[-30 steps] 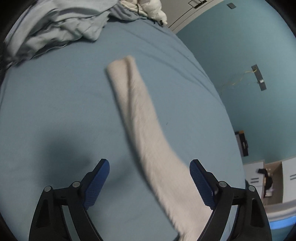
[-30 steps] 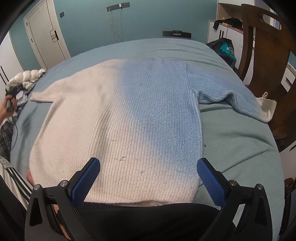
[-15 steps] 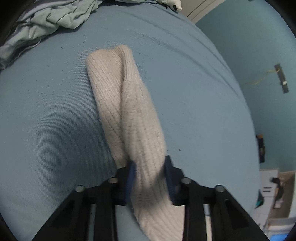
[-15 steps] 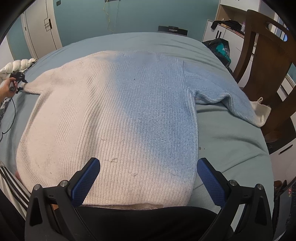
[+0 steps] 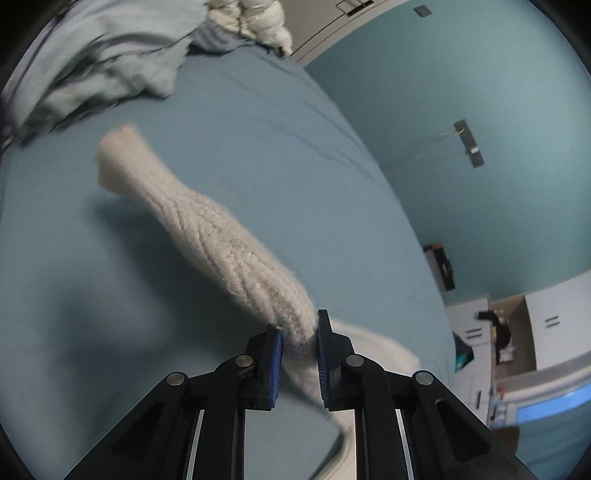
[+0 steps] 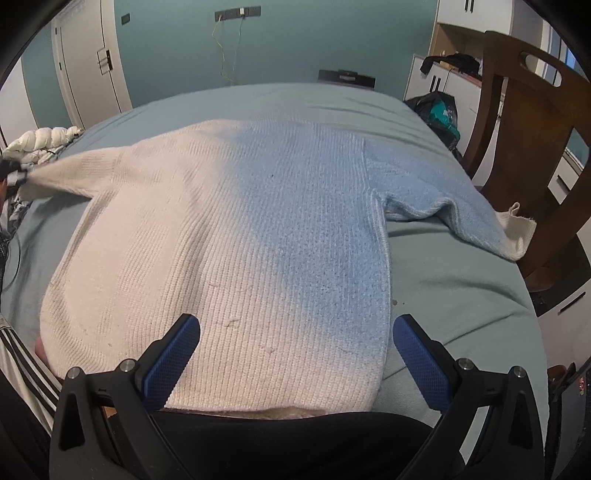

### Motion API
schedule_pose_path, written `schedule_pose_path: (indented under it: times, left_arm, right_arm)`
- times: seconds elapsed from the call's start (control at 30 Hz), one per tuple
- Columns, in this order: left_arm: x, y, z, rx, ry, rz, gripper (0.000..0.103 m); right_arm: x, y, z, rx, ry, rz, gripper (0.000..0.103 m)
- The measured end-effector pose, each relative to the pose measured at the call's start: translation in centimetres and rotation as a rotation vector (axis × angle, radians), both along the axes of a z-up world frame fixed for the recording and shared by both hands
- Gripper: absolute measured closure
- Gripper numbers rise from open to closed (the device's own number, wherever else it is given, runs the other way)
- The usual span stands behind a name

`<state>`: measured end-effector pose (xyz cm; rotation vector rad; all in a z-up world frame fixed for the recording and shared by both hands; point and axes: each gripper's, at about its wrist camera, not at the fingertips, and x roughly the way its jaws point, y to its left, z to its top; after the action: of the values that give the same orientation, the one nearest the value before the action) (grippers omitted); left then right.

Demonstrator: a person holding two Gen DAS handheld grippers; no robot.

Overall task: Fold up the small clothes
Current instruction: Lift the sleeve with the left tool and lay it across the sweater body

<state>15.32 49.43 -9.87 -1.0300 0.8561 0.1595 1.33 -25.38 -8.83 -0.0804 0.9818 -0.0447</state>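
Note:
A cream knitted sweater lies flat on the blue bed sheet, body spread and both sleeves out. In the left wrist view its left sleeve hangs lifted off the sheet, the cuff pointing to the far left. My left gripper has its jaws closing on that sleeve, and the blue pads squeeze the knit. In the right wrist view the right gripper hovers open over the sweater's hem with nothing between its fingers. The right sleeve droops over the bed's right edge.
A pile of pale clothes and a white puffy quilt sit at the head of the bed. A wooden chair stands close by the right edge, with a dark bag behind it. Striped fabric shows at the lower left.
The left gripper went from wide open around the flat sleeve to clamped on it, and the sleeve has come up off the sheet. The right gripper has hardly moved.

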Motion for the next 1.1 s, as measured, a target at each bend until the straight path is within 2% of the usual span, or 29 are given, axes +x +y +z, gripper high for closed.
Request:
schedule_pose_path:
  times: [0.1,0.13,0.2,0.27,0.3,0.33,0.4,0.43,0.5,0.57,0.63,0.7,0.77,0.8,0.83,0.87,0.9,0.93,1.0,1.1]
  left_arm:
    - [-4.8,2.9,-2.6,-0.125,0.054,0.011,0.086]
    - [-7.0,3.2,-3.5,-0.125,0.101,0.039,0.085]
    - [-7.9,4.7,-3.7,-0.099,0.145,0.051,0.079]
    - [-8.9,5.7,-3.4,-0.111,0.125,0.057,0.054]
    - [-8.9,6.2,-3.4,-0.120,0.106,0.075,0.011]
    - [-9.3,6.7,-2.9,-0.121,0.079,0.115,0.000]
    - [-9.0,7.6,-2.1,-0.114,0.005,0.192,0.000]
    - [-8.8,8.2,-2.5,-0.119,-0.001,0.207,0.000]
    - [-8.9,9.3,-4.3,-0.142,0.061,0.263,0.000]
    - [-8.6,10.2,-7.6,-0.200,0.160,0.287,0.000]
    - [-8.2,10.4,-10.6,-0.259,0.223,0.283,0.001]
    - [-7.2,10.4,-12.6,-0.293,0.234,0.320,0.001]
    - [-5.7,10.7,-12.7,-0.251,0.228,0.366,0.001]
    - [-4.4,10.7,-12.4,-0.215,0.227,0.367,0.010]
    - [-2.6,10.8,-11.6,-0.152,0.225,0.353,0.053]
    - [-1.4,10.6,-11.0,-0.109,0.247,0.338,0.077]
    - [-0.1,10.7,-10.8,-0.065,0.273,0.314,0.088]
    - [1.5,10.8,-9.8,-0.012,0.282,0.317,0.090]
    - [3.1,11.2,-7.7,0.037,0.252,0.353,0.091]
    - [6.8,11.6,-1.3,0.160,0.174,0.370,0.091]
  right_arm:
    - [-0.6,-0.1,0.5,0.006,-0.047,0.004,0.001]
    - [-0.7,-0.1,0.6,0.007,-0.058,0.004,0.001]
    - [-0.7,0.0,0.7,0.008,-0.070,0.008,0.001]
    - [-0.4,0.0,0.5,0.007,-0.062,0.012,0.001]
    - [-0.2,-0.1,0.3,0.006,-0.051,0.013,0.001]
    - [-0.1,0.0,0.2,0.006,-0.044,0.013,0.001]
    - [-0.1,-0.1,0.2,0.007,-0.037,0.010,0.001]
    - [-0.1,-0.1,0.3,0.005,-0.039,0.008,0.001]
    - [-0.3,0.0,0.4,-0.009,-0.048,0.006,0.001]
    - [-0.3,0.3,0.4,-0.026,-0.052,0.008,0.001]
    - [-0.2,0.3,0.3,-0.031,-0.048,0.008,0.001]
    - [0.0,0.1,0.2,-0.027,-0.037,0.006,0.001]
    - [0.3,0.1,0.0,-0.025,-0.024,0.005,0.001]
    - [0.4,0.0,-0.1,-0.026,-0.014,0.006,0.001]
    - [0.5,0.1,-0.1,-0.028,-0.009,0.006,0.001]
    - [0.5,0.2,-0.2,-0.029,-0.007,0.006,0.001]
    - [0.5,0.2,-0.1,-0.031,-0.008,0.004,0.001]
    - [0.5,0.3,-0.1,-0.033,-0.011,0.002,0.001]
    - [0.3,0.5,0.1,-0.043,-0.018,0.001,0.001]
    - [0.3,0.6,0.1,-0.048,-0.020,0.006,0.001]
